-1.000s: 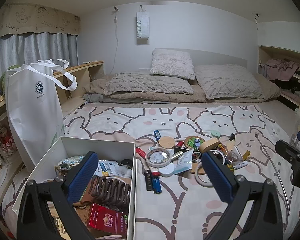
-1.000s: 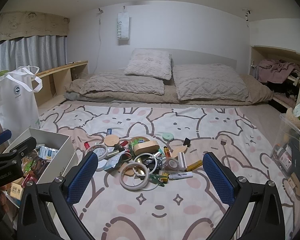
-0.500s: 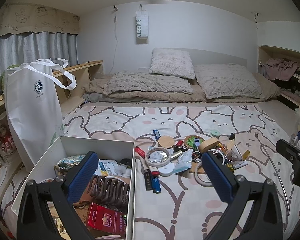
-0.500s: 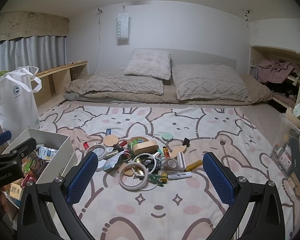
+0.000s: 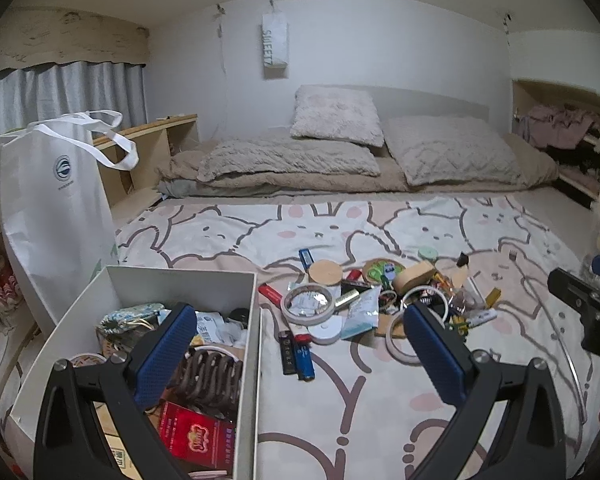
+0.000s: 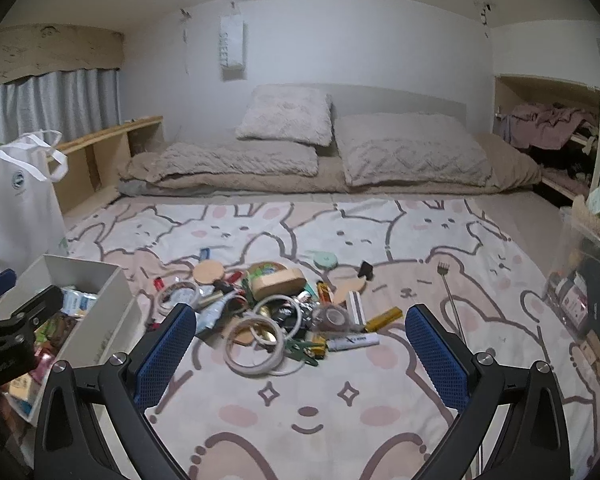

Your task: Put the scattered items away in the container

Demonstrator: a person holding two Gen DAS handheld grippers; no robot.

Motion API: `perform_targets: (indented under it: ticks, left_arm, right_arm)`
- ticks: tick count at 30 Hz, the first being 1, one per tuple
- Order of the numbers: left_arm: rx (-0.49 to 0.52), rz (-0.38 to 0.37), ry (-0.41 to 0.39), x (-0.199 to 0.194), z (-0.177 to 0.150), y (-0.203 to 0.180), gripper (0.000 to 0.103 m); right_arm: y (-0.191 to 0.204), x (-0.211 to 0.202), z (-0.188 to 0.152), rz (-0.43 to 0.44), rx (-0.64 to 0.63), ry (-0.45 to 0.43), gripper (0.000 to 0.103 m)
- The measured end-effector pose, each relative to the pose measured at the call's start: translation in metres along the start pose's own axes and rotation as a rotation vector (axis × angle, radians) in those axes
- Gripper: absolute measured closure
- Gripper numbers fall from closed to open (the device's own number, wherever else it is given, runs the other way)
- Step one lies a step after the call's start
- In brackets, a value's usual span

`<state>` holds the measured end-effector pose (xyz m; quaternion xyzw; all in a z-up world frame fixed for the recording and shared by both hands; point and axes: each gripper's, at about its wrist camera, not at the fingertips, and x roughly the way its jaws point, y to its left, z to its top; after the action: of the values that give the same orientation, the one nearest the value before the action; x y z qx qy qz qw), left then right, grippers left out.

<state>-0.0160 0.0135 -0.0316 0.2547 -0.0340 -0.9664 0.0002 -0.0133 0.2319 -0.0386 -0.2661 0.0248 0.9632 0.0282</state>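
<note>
White box (image 5: pixel 188 284) long axis runs away from left gripper (image 5: pixel 296 344).

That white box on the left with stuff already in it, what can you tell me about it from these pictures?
The white box is an open-topped rectangular container with thin, stiff walls, card or plastic by the look. It sits upright on the rabbit-print bedspread, left of the scattered pile and in front of a white tote bag. It is already part full: a brown claw hair clip, a red packet, a patterned pouch and paper sachets. The left gripper is open, one finger over the box.
</note>
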Motion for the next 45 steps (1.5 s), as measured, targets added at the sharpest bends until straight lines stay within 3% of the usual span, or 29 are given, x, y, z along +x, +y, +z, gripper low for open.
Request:
perform_targets:
  ticks: [19,37,45]
  left_arm:
    - [0.070,-0.102,0.167,0.062,-0.048,-0.064,0.000]
    - [0.009,-0.169,0.298,0.112,-0.091,-0.069,0.000]
    - [0.018,-0.246,0.332,0.129,-0.101,-0.089,0.000]
  right_arm:
    - [-0.022,0.057,-0.028,-0.029,0.043,0.133,0.000]
    - [-0.052,0.141,-0.072,-0.007,0.159,0.378,0.000]
    - [-0.056,0.165,-0.075,0.014,0.170,0.410,0.000]
